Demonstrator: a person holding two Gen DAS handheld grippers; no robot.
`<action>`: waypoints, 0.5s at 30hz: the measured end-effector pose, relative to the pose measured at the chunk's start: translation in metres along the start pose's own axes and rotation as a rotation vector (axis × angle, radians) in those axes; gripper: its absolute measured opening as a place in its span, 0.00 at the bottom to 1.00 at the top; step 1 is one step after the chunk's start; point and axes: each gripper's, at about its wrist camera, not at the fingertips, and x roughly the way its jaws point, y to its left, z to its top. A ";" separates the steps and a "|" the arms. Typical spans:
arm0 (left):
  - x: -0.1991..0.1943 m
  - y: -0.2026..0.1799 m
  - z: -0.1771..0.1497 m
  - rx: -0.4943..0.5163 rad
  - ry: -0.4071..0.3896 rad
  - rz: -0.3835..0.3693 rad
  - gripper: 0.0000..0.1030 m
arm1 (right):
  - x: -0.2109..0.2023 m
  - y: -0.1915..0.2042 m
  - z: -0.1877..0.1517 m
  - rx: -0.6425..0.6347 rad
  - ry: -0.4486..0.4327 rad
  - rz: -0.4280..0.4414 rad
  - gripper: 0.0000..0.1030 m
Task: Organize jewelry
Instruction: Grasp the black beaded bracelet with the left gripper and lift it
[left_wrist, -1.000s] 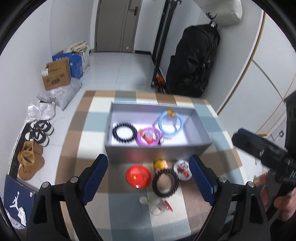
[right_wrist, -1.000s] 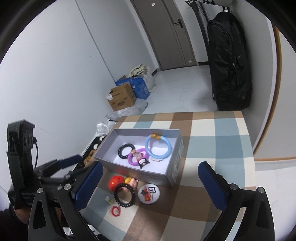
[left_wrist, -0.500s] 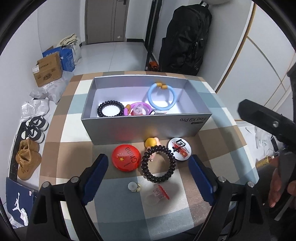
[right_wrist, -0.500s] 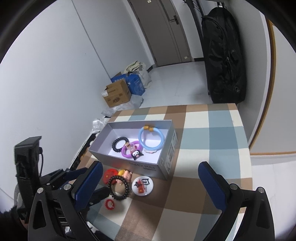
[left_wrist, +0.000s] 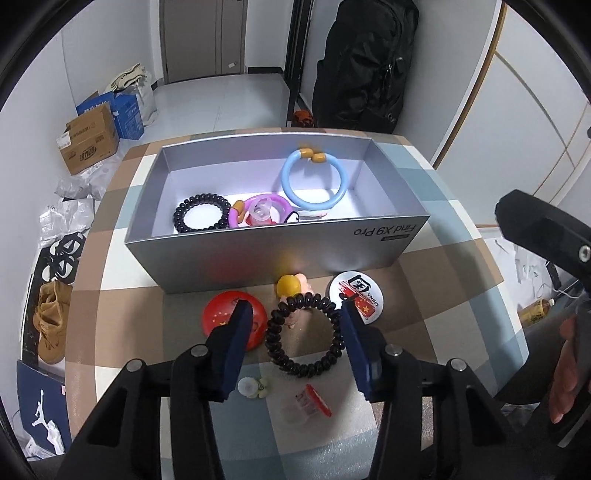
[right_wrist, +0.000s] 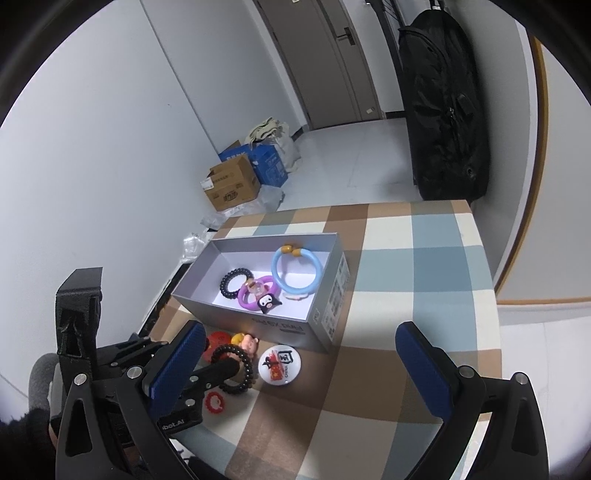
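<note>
The left hand-held gripper (left_wrist: 297, 341) sat low over the checked worktop (left_wrist: 436, 295), its blue pads partly closed and straddling a black beaded bracelet (left_wrist: 304, 338); the right pad seemed to touch the beads, while whether the left pad did could not be told. The bracelet lay flat on the worktop. At its 10 o'clock lay a red badge (left_wrist: 225, 319), at 2 o'clock a white badge (left_wrist: 356, 295), and at 12 o'clock a small yellow-headed charm (left_wrist: 290, 286) against the grey box (left_wrist: 258, 258). Inside the box lay another black bracelet (left_wrist: 201, 218), a purple ring (left_wrist: 264, 214) and a blue ring (left_wrist: 314, 181). The right hand-held gripper (right_wrist: 299, 369) hung wide open, grasping nothing.
</note>
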 end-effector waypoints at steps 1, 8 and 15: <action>0.002 0.000 0.000 0.000 0.007 0.002 0.28 | 0.000 0.000 0.000 0.002 0.001 0.000 1.00; 0.002 0.000 -0.003 -0.002 0.031 -0.005 0.08 | 0.000 -0.002 0.001 0.008 -0.001 0.003 1.00; -0.005 0.000 0.001 -0.018 0.012 -0.024 0.05 | 0.002 -0.001 0.002 0.012 0.004 0.012 1.00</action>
